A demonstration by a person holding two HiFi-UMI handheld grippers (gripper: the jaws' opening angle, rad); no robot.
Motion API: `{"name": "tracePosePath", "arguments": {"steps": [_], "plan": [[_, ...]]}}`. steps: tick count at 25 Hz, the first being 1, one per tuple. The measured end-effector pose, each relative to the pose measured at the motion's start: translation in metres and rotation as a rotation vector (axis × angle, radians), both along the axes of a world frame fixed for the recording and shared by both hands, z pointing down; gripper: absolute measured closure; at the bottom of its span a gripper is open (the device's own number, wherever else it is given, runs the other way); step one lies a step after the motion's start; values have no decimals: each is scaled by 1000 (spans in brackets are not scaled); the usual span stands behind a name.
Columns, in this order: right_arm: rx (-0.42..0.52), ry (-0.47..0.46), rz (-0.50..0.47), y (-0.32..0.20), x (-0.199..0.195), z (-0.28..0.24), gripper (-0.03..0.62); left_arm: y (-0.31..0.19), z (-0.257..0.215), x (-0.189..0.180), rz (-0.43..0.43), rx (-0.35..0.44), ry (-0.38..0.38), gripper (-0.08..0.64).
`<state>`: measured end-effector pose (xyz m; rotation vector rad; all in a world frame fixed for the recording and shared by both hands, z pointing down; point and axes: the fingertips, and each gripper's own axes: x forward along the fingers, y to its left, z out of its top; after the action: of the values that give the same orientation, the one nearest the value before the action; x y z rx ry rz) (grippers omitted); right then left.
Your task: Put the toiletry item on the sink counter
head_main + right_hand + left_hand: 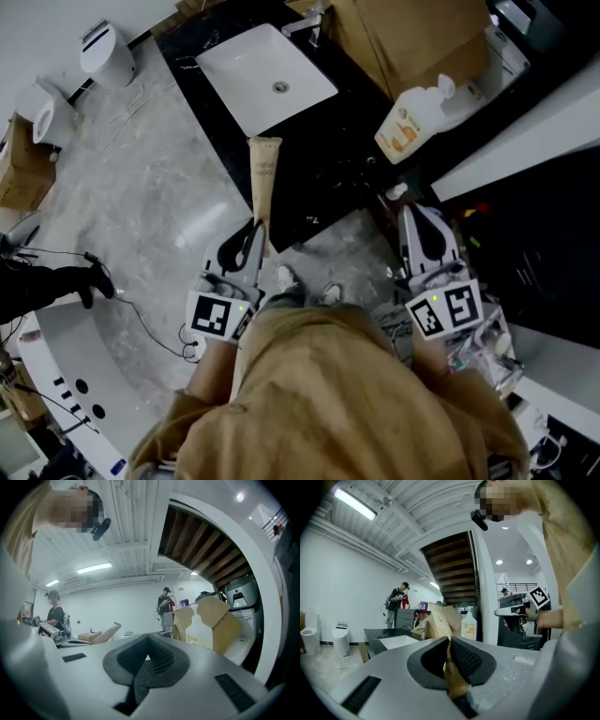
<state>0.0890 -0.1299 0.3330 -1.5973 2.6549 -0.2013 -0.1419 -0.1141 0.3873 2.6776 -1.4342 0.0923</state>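
Left claw (255, 232) clenched on tan tube (264, 178), lengthwise toward sink counter (314, 183); right claw (149, 651) seemingly closed

Tan top (319, 403), perhaps hooded, plus grey left gripper (257, 227) with marker cube (221, 315).

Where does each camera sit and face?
Head view: on the head, down at the sink counter; left gripper, right gripper, tan clothing show.
Left gripper view: on that gripper, along jaws shut on the tan tube; right gripper shows.
Right gripper view: on that gripper, along shut empty jaws toward a cardboard box.
All share the pump bottle.
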Motion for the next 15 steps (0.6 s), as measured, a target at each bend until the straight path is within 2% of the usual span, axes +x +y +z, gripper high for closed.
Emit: {"name": "tracePosePath", "arguments": {"steps": [8, 15], "plan": [[-57, -1, 26, -34, -10, 21, 589, -49, 23, 6, 54, -47, 3, 537], [-97, -4, 30, -52, -5, 41, 589, -72, 58, 22, 76, -146, -33, 538]]}}
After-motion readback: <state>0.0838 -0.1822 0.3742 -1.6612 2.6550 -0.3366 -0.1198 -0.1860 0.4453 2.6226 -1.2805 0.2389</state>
